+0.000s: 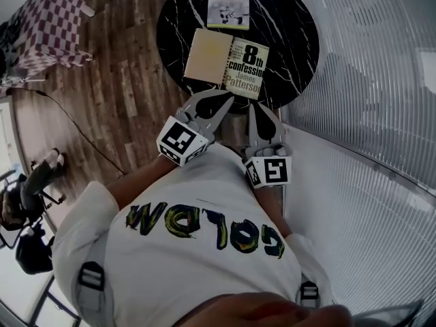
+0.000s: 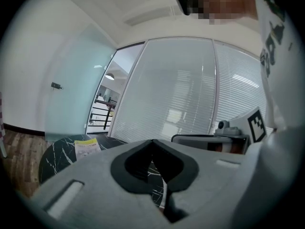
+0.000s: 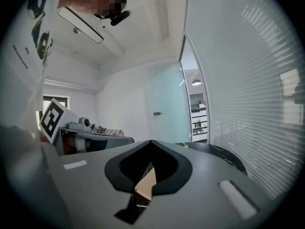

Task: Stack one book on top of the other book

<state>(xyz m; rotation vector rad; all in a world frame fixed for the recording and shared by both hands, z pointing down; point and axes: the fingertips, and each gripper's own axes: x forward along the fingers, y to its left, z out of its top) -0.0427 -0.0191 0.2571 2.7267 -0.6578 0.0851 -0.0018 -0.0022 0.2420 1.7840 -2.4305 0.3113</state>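
Observation:
A paperback with a tan cover and bold black title (image 1: pixel 227 63) lies on the near half of the round black marble table (image 1: pixel 300 39). A thinner yellow-green book (image 1: pixel 229 5) lies at the table's far edge; it also shows in the left gripper view (image 2: pixel 87 147). My left gripper (image 1: pixel 227 101) is shut and empty, its tips just short of the paperback's near edge. My right gripper (image 1: pixel 251 109) is shut and empty beside it, at the table's near rim. Through the right jaws' gap a tan book corner (image 3: pixel 147 182) shows.
A checkered chair (image 1: pixel 48 29) stands at the left on the wooden floor. A glass wall with blinds (image 1: pixel 381 114) runs along the right. A cable (image 1: pixel 75 125) trails over the floor, and dark equipment (image 1: pixel 27 203) sits at the lower left.

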